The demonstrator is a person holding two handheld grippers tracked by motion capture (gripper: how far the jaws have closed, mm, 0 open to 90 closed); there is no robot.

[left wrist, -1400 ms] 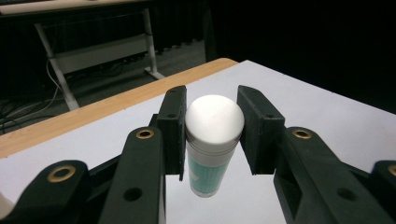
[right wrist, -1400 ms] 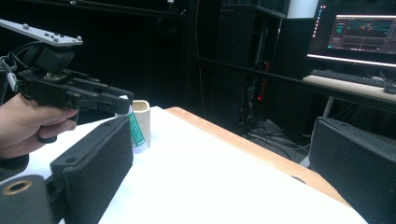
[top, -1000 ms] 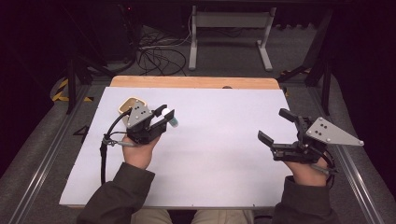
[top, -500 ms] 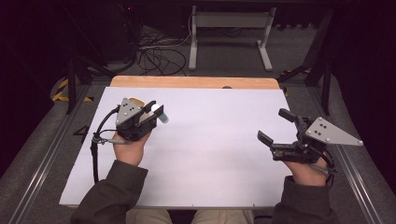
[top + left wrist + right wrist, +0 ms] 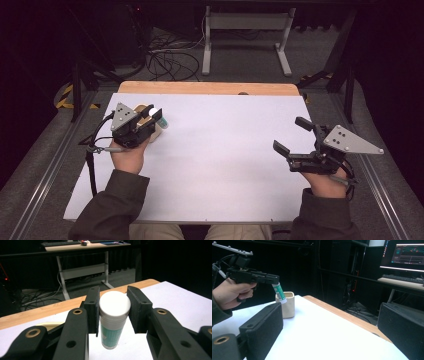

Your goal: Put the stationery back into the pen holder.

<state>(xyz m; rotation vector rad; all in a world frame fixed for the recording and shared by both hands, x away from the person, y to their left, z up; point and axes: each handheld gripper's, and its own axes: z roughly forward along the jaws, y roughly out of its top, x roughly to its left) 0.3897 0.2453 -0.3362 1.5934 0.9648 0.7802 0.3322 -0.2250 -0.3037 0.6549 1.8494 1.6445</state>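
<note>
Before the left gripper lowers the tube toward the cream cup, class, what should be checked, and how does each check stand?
1. Left gripper clamps the tube just under its white cap: ok.
2. Tube hangs clear of the table: ok.
3. Tube is near the cream cup; exactly over its opening: cannot tell.
4. Cup stands upright: ok.
5. Cup is empty inside: cannot tell.
6. Right gripper is open, holds nothing, far from the cup: ok.
</note>
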